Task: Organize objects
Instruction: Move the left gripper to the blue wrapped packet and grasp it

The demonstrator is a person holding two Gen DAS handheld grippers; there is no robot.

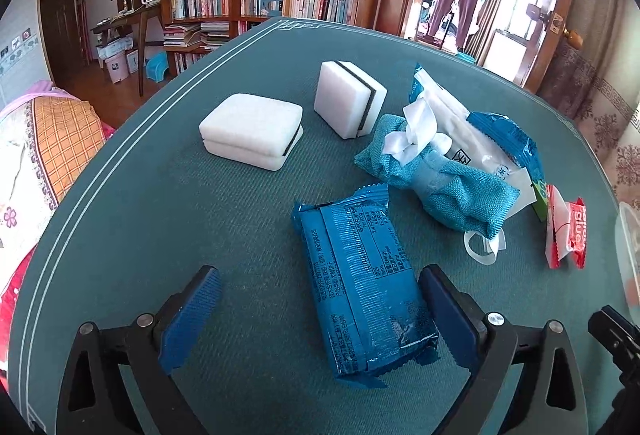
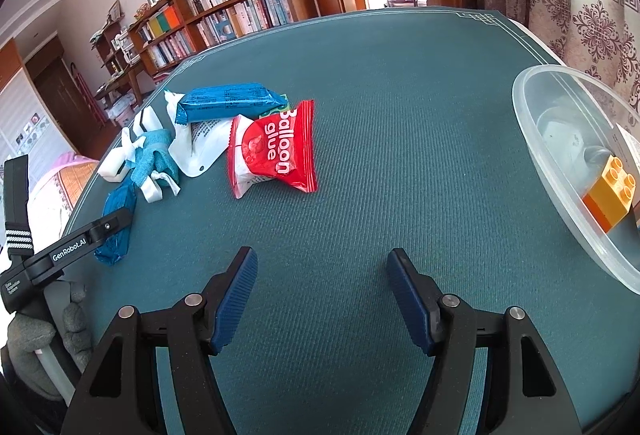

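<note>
My left gripper (image 1: 320,287) is open, its fingers on either side of the near end of a blue snack pack (image 1: 360,287) lying on the green table (image 1: 140,235). The right finger pad (image 1: 448,319) is close against the pack's edge. Beyond lie two white sponges (image 1: 252,129) (image 1: 348,103), a teal cloth pouch (image 1: 436,183), a white wipes pack (image 1: 460,131) and a red balloon glue packet (image 1: 564,231). My right gripper (image 2: 322,271) is open and empty over bare table, with the red balloon glue packet (image 2: 276,149) ahead to the left.
A clear plastic tub (image 2: 560,171) holding an orange toy brick (image 2: 612,195) stands at the right. A second blue pack (image 2: 228,101) lies on the wipes pack. The left gripper body (image 2: 72,249) shows at the right wrist view's left edge. Bookshelves stand behind the table.
</note>
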